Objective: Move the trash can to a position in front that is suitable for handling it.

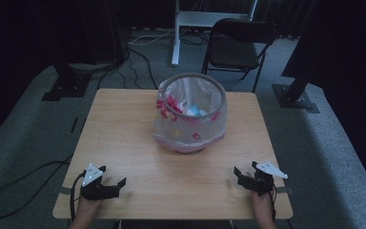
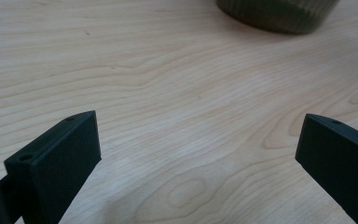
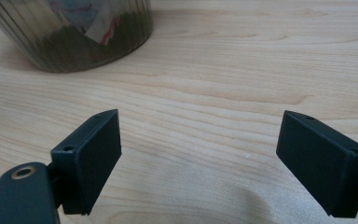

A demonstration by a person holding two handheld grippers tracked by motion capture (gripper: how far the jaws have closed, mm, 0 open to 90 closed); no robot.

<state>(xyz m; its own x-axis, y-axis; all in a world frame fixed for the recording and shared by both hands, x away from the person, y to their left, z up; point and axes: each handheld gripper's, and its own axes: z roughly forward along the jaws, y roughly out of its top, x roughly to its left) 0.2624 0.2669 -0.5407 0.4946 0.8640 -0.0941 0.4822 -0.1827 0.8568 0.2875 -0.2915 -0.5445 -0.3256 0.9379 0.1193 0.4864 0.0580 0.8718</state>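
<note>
No writing can be read on anything here; the table point(image 1: 124, 143) is pale wood-grain laminate, square with rounded corners; on it, toward twelve o'clock from centre, stands a round bin point(image 1: 191, 112) with ribbed, dark translucent walls, lined with a clear plastic bag point(image 1: 164, 125) printed in pink and red, holding crumpled scraps, one light blue; the left gripper point(image 1: 111, 183) rests near the table's seven o'clock corner, black jaws wide apart and empty; the right gripper point(image 1: 246, 174) rests near five o'clock, jaws likewise spread over bare wood; a black folding chair point(image 1: 236, 45) stands beyond on grey carpet.
</note>
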